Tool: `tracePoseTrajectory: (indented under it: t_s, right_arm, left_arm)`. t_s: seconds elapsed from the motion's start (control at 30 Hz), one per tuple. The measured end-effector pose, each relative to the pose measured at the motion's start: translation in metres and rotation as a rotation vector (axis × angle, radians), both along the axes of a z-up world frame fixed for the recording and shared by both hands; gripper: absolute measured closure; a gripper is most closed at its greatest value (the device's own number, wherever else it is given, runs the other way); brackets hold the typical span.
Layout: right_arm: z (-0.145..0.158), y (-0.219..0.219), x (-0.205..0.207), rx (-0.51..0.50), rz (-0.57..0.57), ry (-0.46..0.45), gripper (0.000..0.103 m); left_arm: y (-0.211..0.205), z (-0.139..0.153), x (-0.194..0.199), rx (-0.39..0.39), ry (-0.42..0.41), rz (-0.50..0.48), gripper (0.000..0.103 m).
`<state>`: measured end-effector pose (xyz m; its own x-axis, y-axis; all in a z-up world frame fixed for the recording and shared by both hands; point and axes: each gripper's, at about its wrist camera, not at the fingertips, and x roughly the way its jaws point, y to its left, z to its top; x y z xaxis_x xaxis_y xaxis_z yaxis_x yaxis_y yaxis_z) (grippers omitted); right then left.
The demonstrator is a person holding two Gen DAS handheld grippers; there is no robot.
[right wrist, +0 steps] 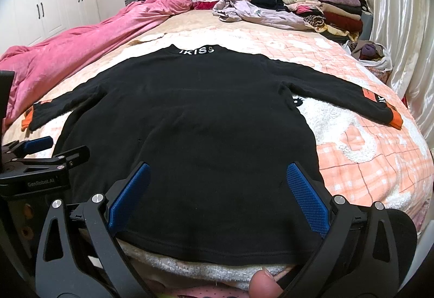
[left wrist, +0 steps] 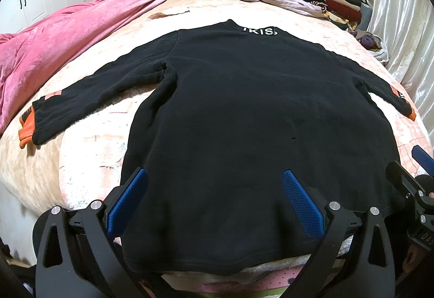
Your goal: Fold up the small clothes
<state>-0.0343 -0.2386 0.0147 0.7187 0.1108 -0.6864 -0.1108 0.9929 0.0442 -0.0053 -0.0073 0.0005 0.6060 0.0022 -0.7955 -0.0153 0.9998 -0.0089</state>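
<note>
Black sweater laid flat on the bed, both grippers hovering at its hem.

Left gripper [left wrist: 215, 205] has its jaws wide apart, empty; the black sweater [left wrist: 244, 113] spreads ahead of and between them — soft, thick, limp, likely to sag and drag on the fuzzy bedspread [left wrist: 89, 151]. Best hold looks like the orange cuff [left wrist: 27, 127], far left of them. Right gripper [right wrist: 218, 197] likewise gapes, hem between its jaws, other cuff [right wrist: 394, 114] off right.
</note>
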Motion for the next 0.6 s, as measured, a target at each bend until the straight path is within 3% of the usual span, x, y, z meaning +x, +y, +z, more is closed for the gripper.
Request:
tracePoseTrajectory:
  t_s: [0.6]
  right_arm:
    - [-0.0001, 0.0000, -0.0006, -0.001, -0.001, -0.004, 0.008]
  left_arm:
    - [-0.0039, -0.0016, 0.0030, -0.004, 0.005, -0.010, 0.004]
